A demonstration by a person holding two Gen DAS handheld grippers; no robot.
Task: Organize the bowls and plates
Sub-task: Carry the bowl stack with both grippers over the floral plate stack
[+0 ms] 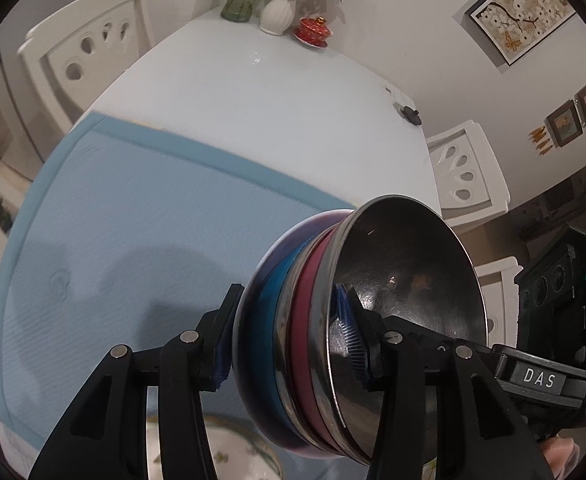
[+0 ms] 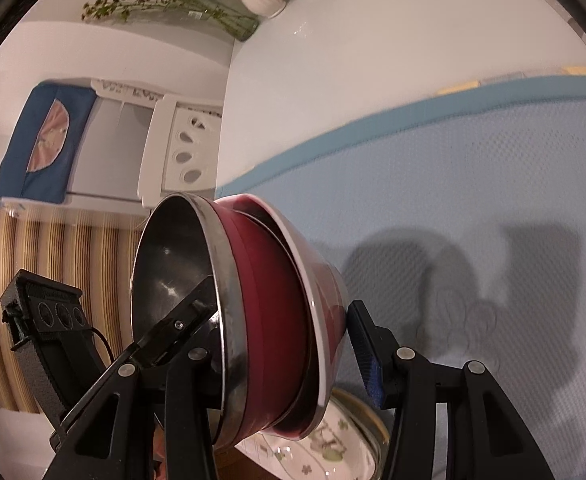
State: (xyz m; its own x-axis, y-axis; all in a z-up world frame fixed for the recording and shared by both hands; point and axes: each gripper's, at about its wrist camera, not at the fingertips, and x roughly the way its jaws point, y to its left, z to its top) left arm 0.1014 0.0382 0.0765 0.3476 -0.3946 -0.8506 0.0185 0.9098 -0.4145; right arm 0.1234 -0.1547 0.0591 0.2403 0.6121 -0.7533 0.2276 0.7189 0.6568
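Left gripper (image 1: 289, 344): fingers (image 1: 224, 340) part-way open and clamped on the stack of bowls (image 1: 313, 344); one pad on the outside of the stack, the other inside the top bowl
Right gripper (image 2: 285, 344): fingers (image 2: 367, 356) part-way open and closed on the same stack from the opposite side; one finger inside the steel bowl (image 2: 173, 264), the other against the outermost bowl
Stack of bowls: nested, tipped on its side, held off the surface between both grippers; blue and red bands show between the steel rims
Plate (image 2: 333, 444): floral, just below the stack at the near edge
Mat (image 1: 133, 220): pale blue, under the stack, bearing its shadow
Surface (image 1: 253, 92): white; vases of flowers (image 1: 277, 12) and a red lidded cup (image 1: 313, 30) at the far end
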